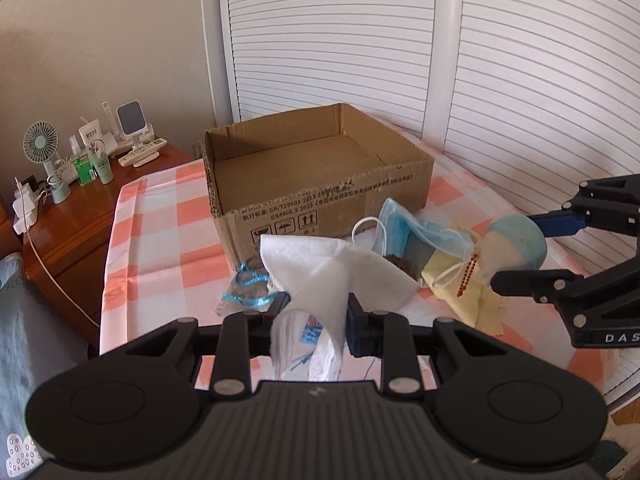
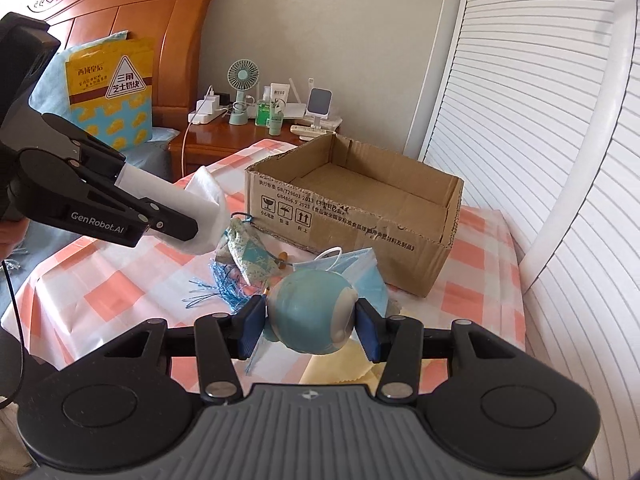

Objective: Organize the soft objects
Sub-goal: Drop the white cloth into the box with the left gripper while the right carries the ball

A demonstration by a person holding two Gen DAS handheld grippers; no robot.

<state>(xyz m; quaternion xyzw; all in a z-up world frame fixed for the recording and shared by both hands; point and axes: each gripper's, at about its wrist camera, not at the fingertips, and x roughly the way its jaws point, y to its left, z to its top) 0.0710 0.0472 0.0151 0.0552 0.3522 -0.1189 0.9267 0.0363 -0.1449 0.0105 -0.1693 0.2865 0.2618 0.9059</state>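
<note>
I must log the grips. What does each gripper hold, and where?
Left gripper: white cloth, pinched at its bunched lower end. Right gripper: blue round toy, clamped across its two sides.

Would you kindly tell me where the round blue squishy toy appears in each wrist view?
Left wrist view: blue squishy toy at right, clamped by the right gripper.
Right wrist view: lower centre, between the pads.
Shared landmark: cardboard box, behind it in both.
</note>
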